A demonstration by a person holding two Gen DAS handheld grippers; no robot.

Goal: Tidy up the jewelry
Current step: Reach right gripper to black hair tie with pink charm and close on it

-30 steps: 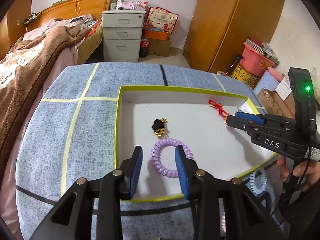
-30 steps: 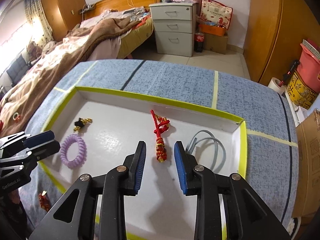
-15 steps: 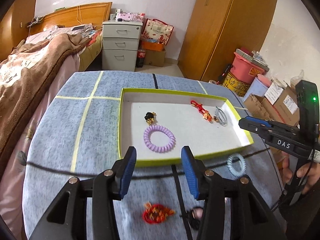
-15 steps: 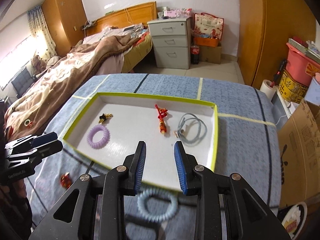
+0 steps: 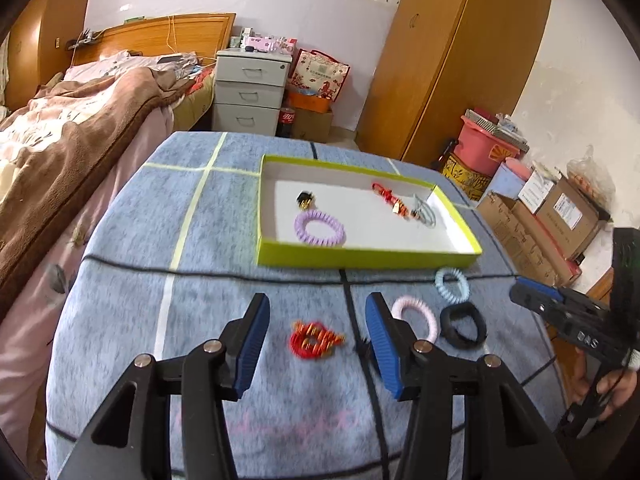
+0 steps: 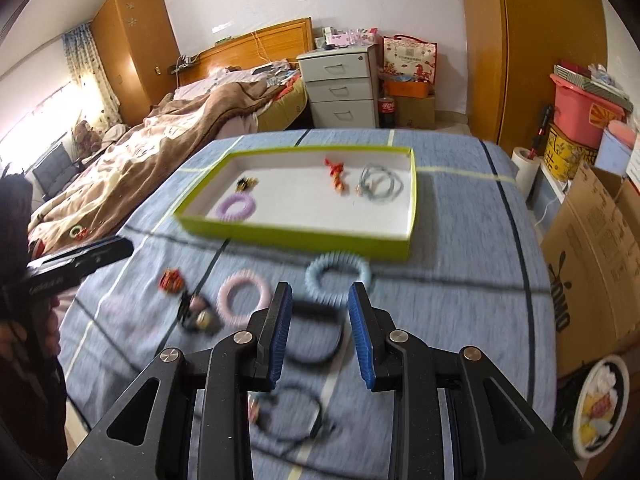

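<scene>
the left gripper (image 5: 316, 336) has its jaws wide apart and empty, hanging above the blue fuzzy cloth-covered counter (image 5: 208, 304); a red knotted cord charm with gold beads (image 5: 314, 339) lies on the cloth right between them, low centre of the left view. the right gripper (image 6: 320, 328) is also spread wide with nothing in it, and a black smooth band bracelet (image 6: 316, 354) lies blurred between its ribbed blue pads, with a pale blue coiled plastic hair tie (image 6: 338, 278) just beyond the tips.

left of that in the right view sit a pink coiled hair tie (image 6: 242, 296) and a small dark beaded piece (image 6: 198, 312). the shallow rectangular box with lime-green walls and white floor (image 5: 360, 257) lies in mid frame, holding a lilac coiled hair tie (image 5: 319, 229), a black and gold trinket (image 5: 306, 199), a red tasselled cord charm (image 5: 390, 198) and a grey-blue looped cord (image 6: 378, 185).

only the right view shows a thin black cord necklace (image 6: 288, 412) under the gripper at bottom centre.
</scene>
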